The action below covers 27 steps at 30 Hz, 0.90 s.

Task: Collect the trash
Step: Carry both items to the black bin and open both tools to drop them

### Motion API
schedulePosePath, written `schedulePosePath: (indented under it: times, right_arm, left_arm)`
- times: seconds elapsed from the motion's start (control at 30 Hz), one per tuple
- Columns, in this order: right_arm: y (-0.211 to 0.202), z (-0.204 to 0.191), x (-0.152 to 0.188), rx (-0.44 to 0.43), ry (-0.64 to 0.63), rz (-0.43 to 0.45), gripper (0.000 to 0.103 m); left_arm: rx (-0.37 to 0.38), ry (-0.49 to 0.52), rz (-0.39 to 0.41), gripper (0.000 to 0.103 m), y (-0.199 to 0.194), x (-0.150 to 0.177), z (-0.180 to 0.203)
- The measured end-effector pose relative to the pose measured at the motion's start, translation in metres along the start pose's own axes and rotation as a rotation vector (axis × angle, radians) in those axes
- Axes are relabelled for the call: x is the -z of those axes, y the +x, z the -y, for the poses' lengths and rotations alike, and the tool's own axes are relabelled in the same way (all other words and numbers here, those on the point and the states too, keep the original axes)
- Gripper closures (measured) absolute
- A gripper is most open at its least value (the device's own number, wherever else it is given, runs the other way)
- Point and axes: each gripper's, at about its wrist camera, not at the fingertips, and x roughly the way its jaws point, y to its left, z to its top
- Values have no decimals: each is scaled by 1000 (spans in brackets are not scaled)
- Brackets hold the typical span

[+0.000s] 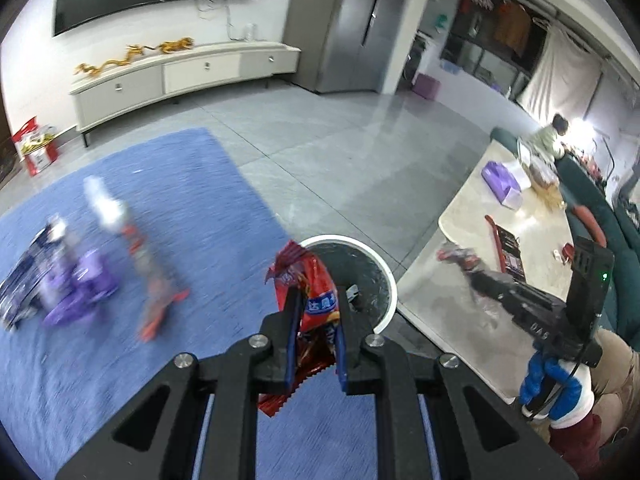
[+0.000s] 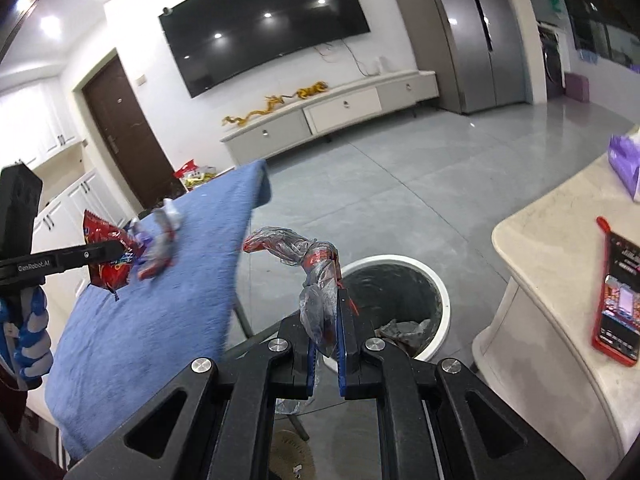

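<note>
Both sets of fingers are pinching trash. Left gripper [image 1: 316, 312] has its blue pads pressed on a red snack wrapper [image 1: 304, 276], which sticks up past the tips and hangs out below the jaws. Right gripper [image 2: 325, 320] pinches a crumpled clear plastic wrapper [image 2: 316, 280] with red print, its loose tail trailing toward 10 o'clock in the right wrist view.

Trash bin [image 2: 434, 280] — white rim, dark liner — sits on the grey floor just beyond both sets of tips: at 12 to 1 o'clock from the left gripper, at 1 to 2 o'clock from the right. Some grey crumpled scrap already lies at its bottom, so part of the collecting looks done.

Blue cloth surface [image 1: 180, 184] carries more litter, motion-blurred, at 9 to 10 o'clock in the left wrist view: a purple wrapper [image 1: 86, 284], a dark flat packet [image 1: 24, 280] touching it, and a clear wrapper with orange-red ends [image 1: 154, 276] beside them.

Pale table [image 1: 532, 240] at 3 o'clock holds a purple tissue pack and a red-edged item; whether these count as trash I cannot tell.

Judgement: mid-task — two pieces in hand and near the bin but not yet dropped, at least three pieces left on the cloth.
</note>
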Motion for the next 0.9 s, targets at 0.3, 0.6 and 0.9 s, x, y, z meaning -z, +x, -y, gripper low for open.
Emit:
schedulePosePath:
  times: [0.3, 0.6, 0.9]
  right_arm:
    - [81, 34, -11, 39, 63, -95, 92]
    - [149, 49, -12, 76, 102, -169, 90]
    - [163, 65, -3, 135, 144, -197, 56]
  left_arm:
    - [-23, 29, -119, 84, 118, -55, 34]
    - [-36, -18, -160, 70, 181, -67, 30]
    - [-4, -70, -160, 53, 177, -65, 13]
